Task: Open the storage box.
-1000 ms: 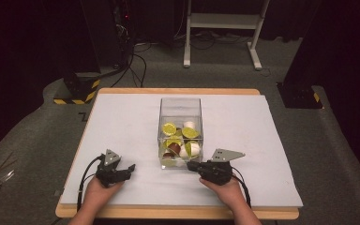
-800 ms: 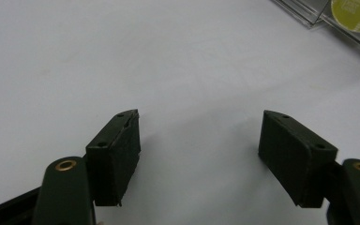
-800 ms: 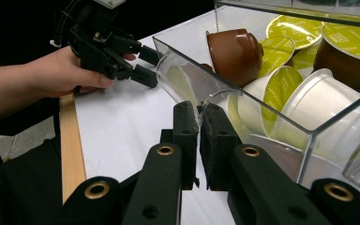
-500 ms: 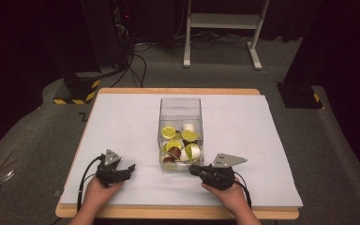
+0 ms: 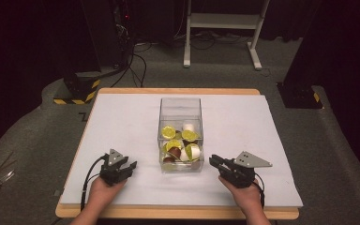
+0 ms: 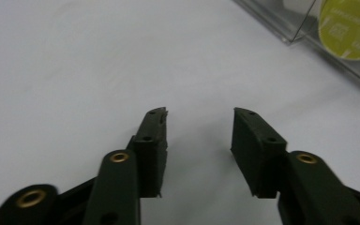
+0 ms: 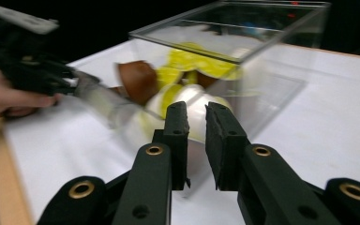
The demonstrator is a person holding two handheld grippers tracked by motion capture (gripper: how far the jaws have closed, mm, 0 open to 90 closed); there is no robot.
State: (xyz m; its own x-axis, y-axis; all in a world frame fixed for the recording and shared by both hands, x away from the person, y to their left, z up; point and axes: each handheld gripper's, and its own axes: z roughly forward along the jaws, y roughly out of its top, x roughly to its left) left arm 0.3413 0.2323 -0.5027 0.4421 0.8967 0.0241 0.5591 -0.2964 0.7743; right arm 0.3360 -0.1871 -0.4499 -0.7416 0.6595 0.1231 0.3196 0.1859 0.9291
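A clear plastic box [image 5: 180, 108] stands mid-table and holds several coffee capsules, some with yellow lids [image 5: 169, 132], some white, some brown. My left gripper [image 5: 130, 166] rests on the white sheet left of the box's near end. Its jaws have just been closing and stand half apart with nothing between them [image 6: 199, 115]; the box corner [image 6: 281, 23] and a yellow lid [image 6: 349, 28] lie ahead to its right. My right gripper [image 5: 214, 161] sits right of the box's near corner. Its jaws have just been opening, a narrow gap [image 7: 197, 110] holding nothing, aimed at the box wall [image 7: 272, 79].
A white sheet [image 5: 262, 126] covers the wooden table, whose front edge [image 5: 178, 213] runs just below both hands. Beyond the table are dark floor, cables, a black-and-yellow base [image 5: 77, 89] at the back left and a white frame [image 5: 220, 28] behind.
The right gripper has drawn back to the right, away from the box's near end, and its jaws have parted a little. The left gripper stays put with its jaws narrower.
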